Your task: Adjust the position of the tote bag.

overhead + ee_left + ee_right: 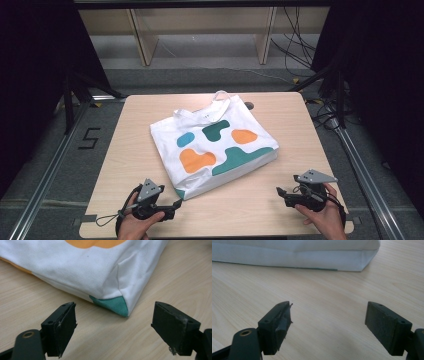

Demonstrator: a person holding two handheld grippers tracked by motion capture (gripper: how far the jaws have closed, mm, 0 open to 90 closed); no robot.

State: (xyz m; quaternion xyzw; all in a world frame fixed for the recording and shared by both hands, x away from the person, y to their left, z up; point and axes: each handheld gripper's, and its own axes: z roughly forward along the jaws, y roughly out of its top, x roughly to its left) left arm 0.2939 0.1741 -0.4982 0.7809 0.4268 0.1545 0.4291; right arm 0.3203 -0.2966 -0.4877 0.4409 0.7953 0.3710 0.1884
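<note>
- Bag (215, 147) lies flat mid-tabletop (280, 210), handles at its far edge.
- White cloth, orange and teal blobs; teal near corner, creased side seam.
- Left gripper (113, 325) jaws spread, empty, just short of the bag's near corner.
- Right gripper (328, 323) jaws spread, empty, well off the bag's near edge.
- Risk: a pinch at the corner may catch one layer only, or drag the limp cloth across the tabletop.
</note>
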